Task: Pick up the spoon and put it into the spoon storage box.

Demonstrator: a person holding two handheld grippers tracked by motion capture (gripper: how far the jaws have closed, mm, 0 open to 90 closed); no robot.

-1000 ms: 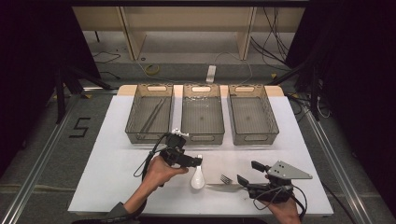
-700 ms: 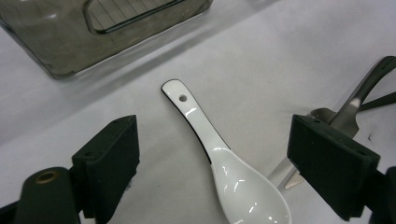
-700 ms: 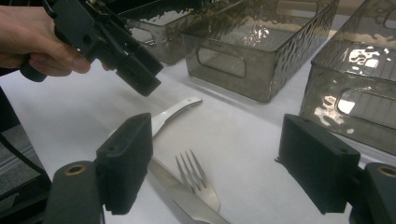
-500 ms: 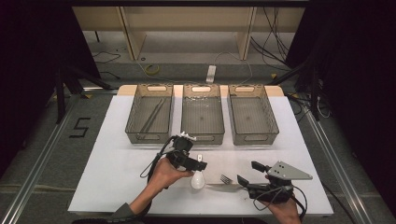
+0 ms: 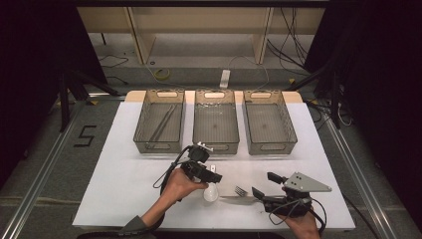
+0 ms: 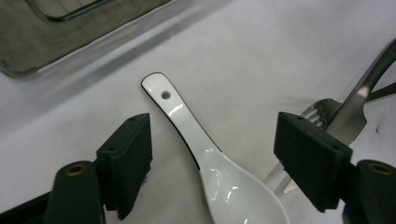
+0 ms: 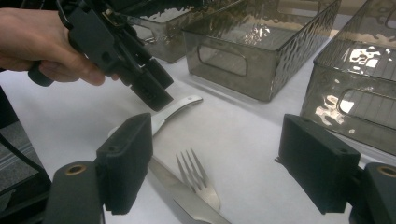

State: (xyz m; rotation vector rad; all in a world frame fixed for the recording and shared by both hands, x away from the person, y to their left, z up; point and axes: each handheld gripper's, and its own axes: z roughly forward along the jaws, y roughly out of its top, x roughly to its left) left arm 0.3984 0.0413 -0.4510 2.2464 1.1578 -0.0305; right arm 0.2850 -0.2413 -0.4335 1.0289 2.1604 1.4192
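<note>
A white ceramic spoon (image 5: 211, 193) lies on the white table, its handle (image 6: 164, 95) pointing away toward the bins. My left gripper (image 5: 211, 175) points down over it. In the left gripper view its jaws stand astride the spoon (image 6: 233, 191) without touching it; they have just been closing, and my left gripper (image 6: 217, 140) is still open. A metal fork (image 5: 241, 190) and knife (image 5: 238, 198) lie just right of the spoon. My right gripper (image 5: 263, 185) rests low at the front right, open; in the right gripper view the fork (image 7: 201, 182) lies between its jaws, untouched.
Three smoked clear bins stand in a row at the back: the left bin (image 5: 144, 144) holds thin dark sticks, then come the middle bin (image 5: 215, 147) and the right bin (image 5: 291, 134). In the right gripper view the person's hand (image 7: 42, 44) holds the left gripper.
The left hand has carried its gripper right and toward the front, down over the white spoon. The right gripper has stayed put.
</note>
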